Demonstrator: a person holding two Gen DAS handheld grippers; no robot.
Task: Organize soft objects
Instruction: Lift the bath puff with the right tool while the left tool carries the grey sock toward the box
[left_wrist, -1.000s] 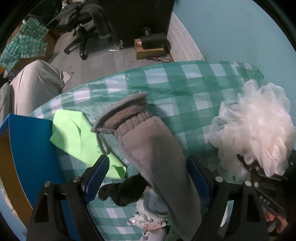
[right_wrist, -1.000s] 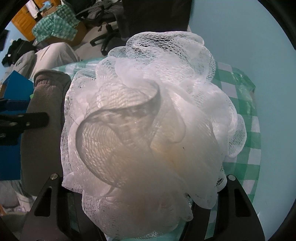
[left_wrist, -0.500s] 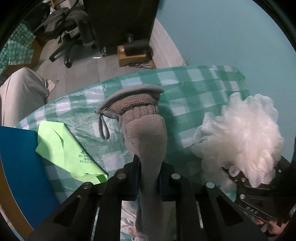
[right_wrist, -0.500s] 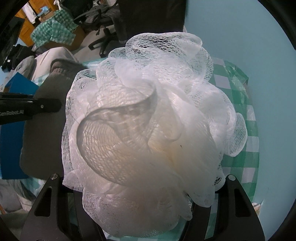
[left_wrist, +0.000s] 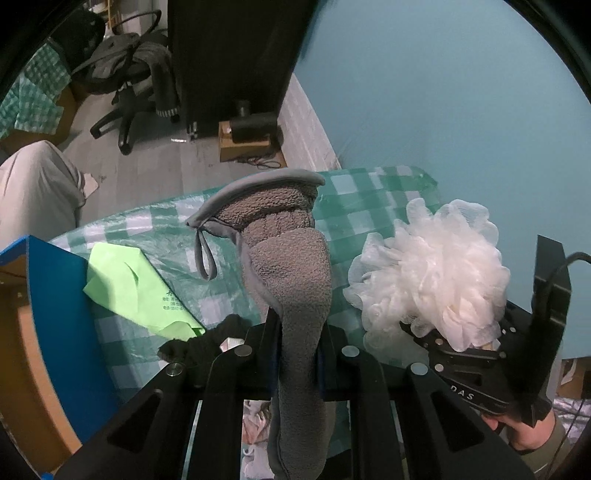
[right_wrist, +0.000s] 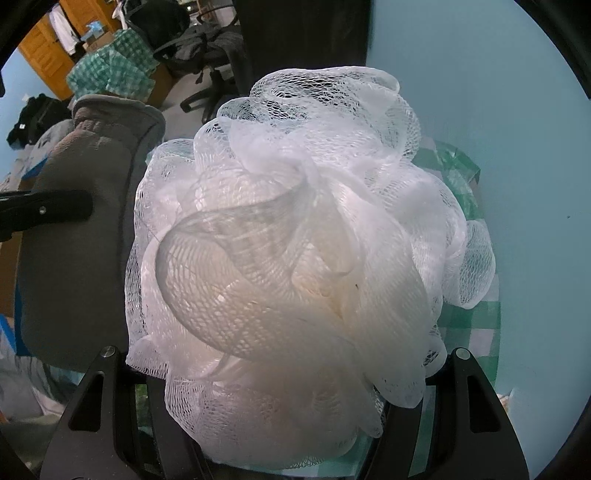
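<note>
The fingers of the left gripper (left_wrist: 297, 356) pinch one fuzzy gray mitt (left_wrist: 291, 266) above the checked table (left_wrist: 373, 192), and the right gripper (right_wrist: 291, 413) squeezes one white net puff (right_wrist: 295, 240) just beside it.

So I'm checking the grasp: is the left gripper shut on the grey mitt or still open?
Shut on it: the left gripper pinches the grey mitt thin between its fingers.

Beyond the far edge of your desk (left_wrist: 373, 192) you see a plain teal wall (left_wrist: 424, 92), a grey floor (left_wrist: 155, 147), a black office chair (left_wrist: 136, 74) draped with clothes, and a tall black cabinet (left_wrist: 236, 55). The light is dim.
</note>
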